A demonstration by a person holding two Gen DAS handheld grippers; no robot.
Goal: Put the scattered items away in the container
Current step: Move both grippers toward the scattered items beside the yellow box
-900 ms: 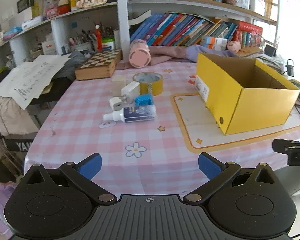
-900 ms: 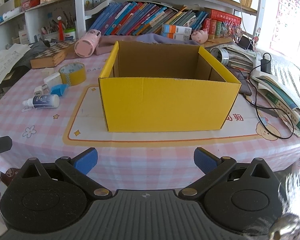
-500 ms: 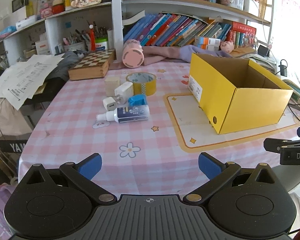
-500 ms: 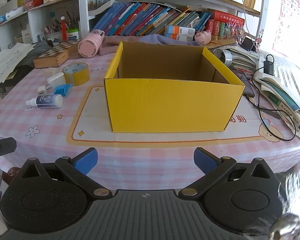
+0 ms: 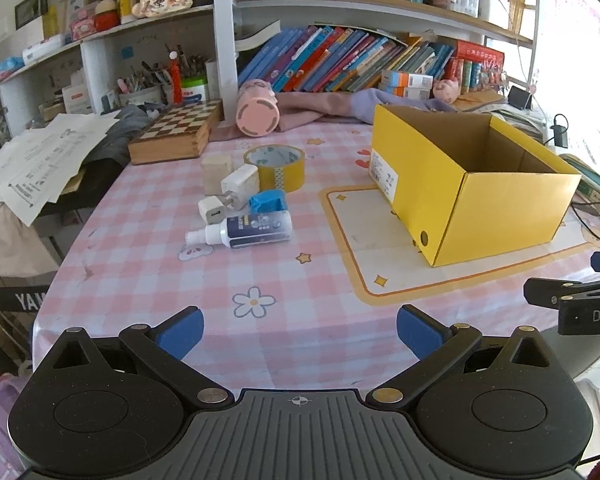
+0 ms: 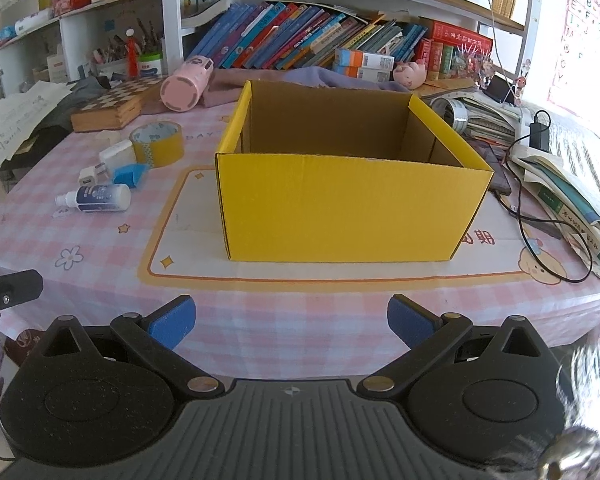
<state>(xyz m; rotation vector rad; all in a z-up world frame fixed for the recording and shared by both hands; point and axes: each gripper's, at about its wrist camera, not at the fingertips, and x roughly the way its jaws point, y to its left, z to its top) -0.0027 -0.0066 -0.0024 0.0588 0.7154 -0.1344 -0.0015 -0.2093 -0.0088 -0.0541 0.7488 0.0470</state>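
An open yellow cardboard box point(image 5: 480, 200) point(image 6: 352, 204) stands on a cream mat on the pink checked table. Left of it lie a spray bottle point(image 5: 248, 230) point(image 6: 98, 199), a blue block point(image 5: 267, 201) point(image 6: 130, 173), two white chargers point(image 5: 240, 182) point(image 5: 212, 210), a beige block point(image 5: 217, 174) and a tape roll point(image 5: 275, 166) point(image 6: 157, 143). My left gripper point(image 5: 299, 330) is open and empty near the table's front edge, short of the items. My right gripper point(image 6: 288, 322) is open and empty in front of the box.
A chessboard box point(image 5: 172, 136) and a pink cup on its side point(image 5: 258, 114) lie at the back. Shelves of books stand behind. Books, a cable and a charger point(image 6: 540, 136) crowd the table's right side. Papers point(image 5: 40, 160) hang off the left.
Both grippers have drawn back slightly from the table and the left view has turned a little to the left. The jaws stay open. No item has moved.
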